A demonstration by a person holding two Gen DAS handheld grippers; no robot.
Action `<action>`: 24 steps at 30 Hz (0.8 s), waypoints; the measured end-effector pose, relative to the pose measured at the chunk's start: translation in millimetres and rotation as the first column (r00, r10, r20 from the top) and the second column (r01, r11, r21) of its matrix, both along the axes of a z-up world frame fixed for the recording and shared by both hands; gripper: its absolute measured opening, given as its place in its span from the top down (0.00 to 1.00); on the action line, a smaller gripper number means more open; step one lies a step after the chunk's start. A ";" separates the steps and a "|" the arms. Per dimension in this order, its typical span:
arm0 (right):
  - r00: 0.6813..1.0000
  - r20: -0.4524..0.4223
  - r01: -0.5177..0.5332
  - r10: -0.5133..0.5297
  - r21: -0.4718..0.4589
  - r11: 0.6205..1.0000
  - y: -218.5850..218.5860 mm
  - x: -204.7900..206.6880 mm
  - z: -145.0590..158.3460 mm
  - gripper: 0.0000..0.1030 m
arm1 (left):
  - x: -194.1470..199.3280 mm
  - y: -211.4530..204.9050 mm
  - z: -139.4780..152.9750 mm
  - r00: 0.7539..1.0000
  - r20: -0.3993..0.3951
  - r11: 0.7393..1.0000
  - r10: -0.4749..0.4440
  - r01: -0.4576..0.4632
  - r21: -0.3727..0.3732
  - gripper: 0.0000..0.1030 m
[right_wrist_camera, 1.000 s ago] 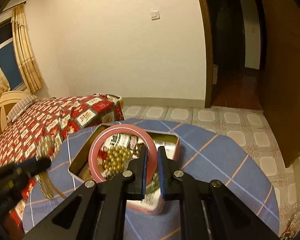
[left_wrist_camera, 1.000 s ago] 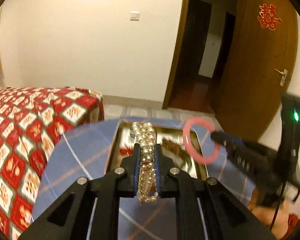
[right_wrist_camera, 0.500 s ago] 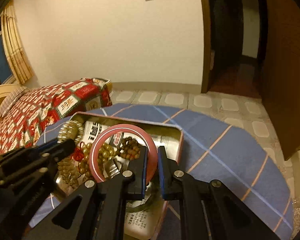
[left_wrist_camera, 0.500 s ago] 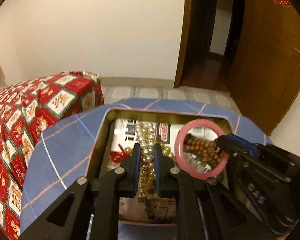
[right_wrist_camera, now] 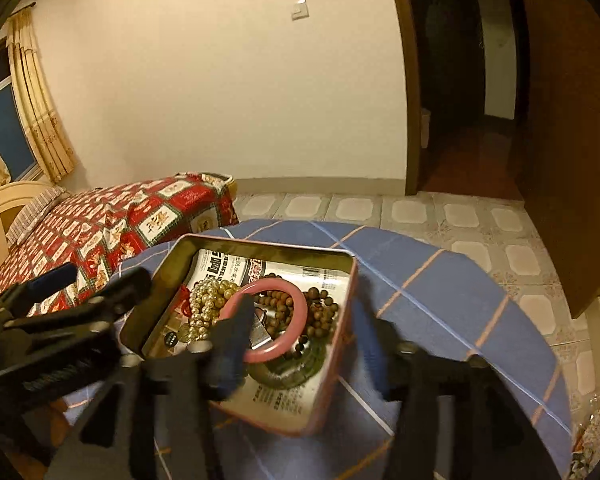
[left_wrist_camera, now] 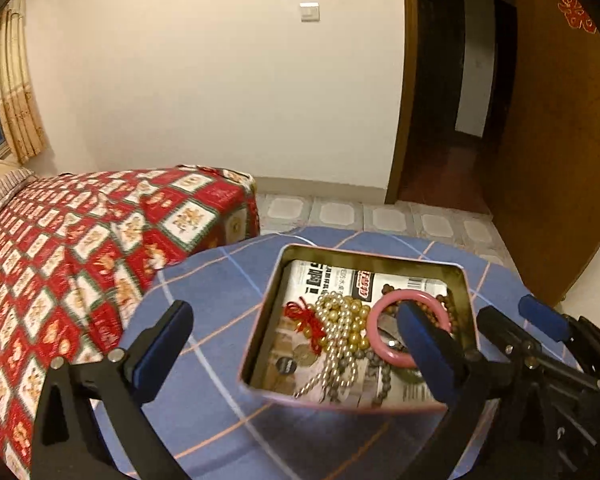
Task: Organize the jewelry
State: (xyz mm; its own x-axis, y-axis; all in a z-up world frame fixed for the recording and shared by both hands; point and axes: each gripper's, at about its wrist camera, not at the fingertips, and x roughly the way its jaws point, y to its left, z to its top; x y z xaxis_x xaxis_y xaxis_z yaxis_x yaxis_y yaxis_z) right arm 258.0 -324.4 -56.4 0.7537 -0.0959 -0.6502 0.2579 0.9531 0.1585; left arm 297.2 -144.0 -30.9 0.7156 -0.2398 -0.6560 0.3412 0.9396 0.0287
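Note:
A pink-rimmed metal tin [left_wrist_camera: 271, 304] [right_wrist_camera: 168, 276] lined with newspaper sits on the blue checked table. In it lie a pearl strand [left_wrist_camera: 342, 332] [right_wrist_camera: 204, 304], a pink bangle [left_wrist_camera: 396, 354] [right_wrist_camera: 276, 350], brown wooden beads [right_wrist_camera: 320, 314] and a red tassel [left_wrist_camera: 304, 318]. My left gripper [left_wrist_camera: 296, 334] is open wide and empty, its fingers straddling the tin's near part. My right gripper [right_wrist_camera: 302, 328] is open and empty just above the bangle; it also shows in the left wrist view [left_wrist_camera: 512, 320].
The round table [left_wrist_camera: 212, 280] [right_wrist_camera: 440, 292] has a blue cloth with orange and white lines. A bed with a red patterned cover [left_wrist_camera: 80, 240] stands at the left. A tiled floor [right_wrist_camera: 420, 212] and an open wooden door [left_wrist_camera: 552, 160] are beyond.
My left gripper opened and dropped the pearl strand into the tin. My right gripper opened and left the pink bangle lying in the tin.

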 end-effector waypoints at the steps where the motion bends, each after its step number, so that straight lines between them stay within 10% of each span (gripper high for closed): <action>1: 1.000 0.000 -0.001 0.001 -0.002 1.000 0.3 -3.6 2.1 0.43 | -9.2 6.5 5.4 1.000 0.010 1.000 0.002 -0.002 -0.007 0.00; 24: 0.994 -0.045 -0.098 0.096 -0.053 0.994 67.3 -114.7 5.1 0.43 | -132.0 101.0 -2.6 0.999 0.020 0.999 0.026 -0.025 -0.037 0.00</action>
State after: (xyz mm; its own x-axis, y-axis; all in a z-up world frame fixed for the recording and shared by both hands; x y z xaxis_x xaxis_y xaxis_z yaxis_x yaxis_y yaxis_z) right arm 143.4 -257.1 -51.3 0.7329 -0.0603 -0.6777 0.1693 0.9809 0.0958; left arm 165.1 -43.0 -33.5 0.7347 -0.2449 -0.6327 0.3169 0.9485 0.0008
